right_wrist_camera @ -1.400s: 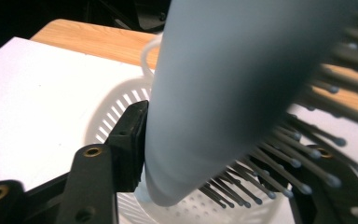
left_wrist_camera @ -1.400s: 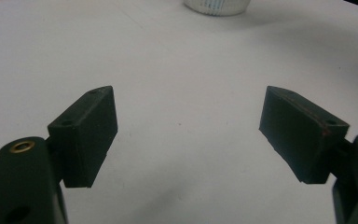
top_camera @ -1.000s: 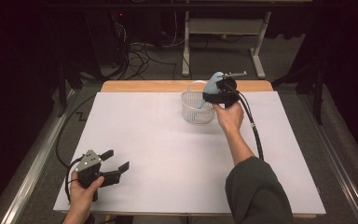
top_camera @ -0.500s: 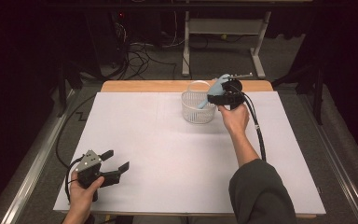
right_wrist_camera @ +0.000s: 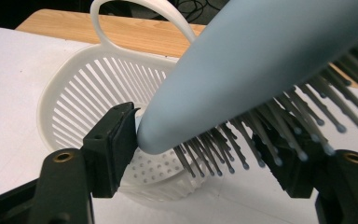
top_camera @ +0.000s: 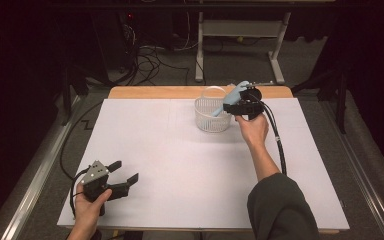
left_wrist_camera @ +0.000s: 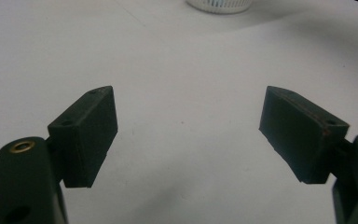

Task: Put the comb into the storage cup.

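While the right gripper [top_camera: 237,106] hangs over the far edge of the table [top_camera: 180,165], one pale blue hairbrush [right_wrist_camera: 261,84] lies between its two jaws, above the rim of the one white basket [top_camera: 211,116]. In the right gripper view the jaws have just been opening: the left jaw is touching the tip of the brush, the right jaw stands behind the bristles, and I cannot tell if it touches them — so the grip looks loose, not clamped. The basket has thin slotted walls, a dotted floor and one loop handle; it stands near the far edge, a little right of the middle.

The left gripper [top_camera: 122,175] is near the left front corner, held in one hand [top_camera: 91,207], well apart from the basket. Its two jaws are wide apart, with bare white table surface between them.
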{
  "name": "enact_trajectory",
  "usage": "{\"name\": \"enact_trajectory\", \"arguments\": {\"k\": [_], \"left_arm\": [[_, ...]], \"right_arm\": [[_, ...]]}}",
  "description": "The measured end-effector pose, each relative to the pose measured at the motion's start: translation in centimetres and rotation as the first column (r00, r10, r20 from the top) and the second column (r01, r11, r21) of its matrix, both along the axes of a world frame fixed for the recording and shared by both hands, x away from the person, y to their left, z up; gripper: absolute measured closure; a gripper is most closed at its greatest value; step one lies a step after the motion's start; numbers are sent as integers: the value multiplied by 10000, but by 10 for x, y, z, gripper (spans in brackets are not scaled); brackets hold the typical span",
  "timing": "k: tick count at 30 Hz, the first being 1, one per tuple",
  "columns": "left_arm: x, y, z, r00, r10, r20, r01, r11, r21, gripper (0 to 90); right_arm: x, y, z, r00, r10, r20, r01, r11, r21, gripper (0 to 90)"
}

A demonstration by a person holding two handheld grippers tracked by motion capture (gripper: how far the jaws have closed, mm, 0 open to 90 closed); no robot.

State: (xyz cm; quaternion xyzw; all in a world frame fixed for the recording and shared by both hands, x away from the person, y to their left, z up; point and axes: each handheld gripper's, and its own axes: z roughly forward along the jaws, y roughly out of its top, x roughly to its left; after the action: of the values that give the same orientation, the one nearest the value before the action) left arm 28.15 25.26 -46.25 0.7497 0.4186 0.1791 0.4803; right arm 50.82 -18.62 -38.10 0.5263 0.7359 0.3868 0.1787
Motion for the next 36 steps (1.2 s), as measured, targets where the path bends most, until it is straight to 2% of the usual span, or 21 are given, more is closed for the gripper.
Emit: {"name": "enact_trajectory", "arguments": {"k": [8, 36], "left_arm": [[0, -1, 0, 10000, -25, -10, 25, 10000, 14, 201], [0, 0, 0, 10000, 12, 20, -12, 10000, -26, 201]], "right_arm": [[-6, -3, 0, 9999, 50, 106, -52, 9998, 166, 303], [-25, -12, 6, 9985, 139, 528, -140, 9999, 5, 299]]}}
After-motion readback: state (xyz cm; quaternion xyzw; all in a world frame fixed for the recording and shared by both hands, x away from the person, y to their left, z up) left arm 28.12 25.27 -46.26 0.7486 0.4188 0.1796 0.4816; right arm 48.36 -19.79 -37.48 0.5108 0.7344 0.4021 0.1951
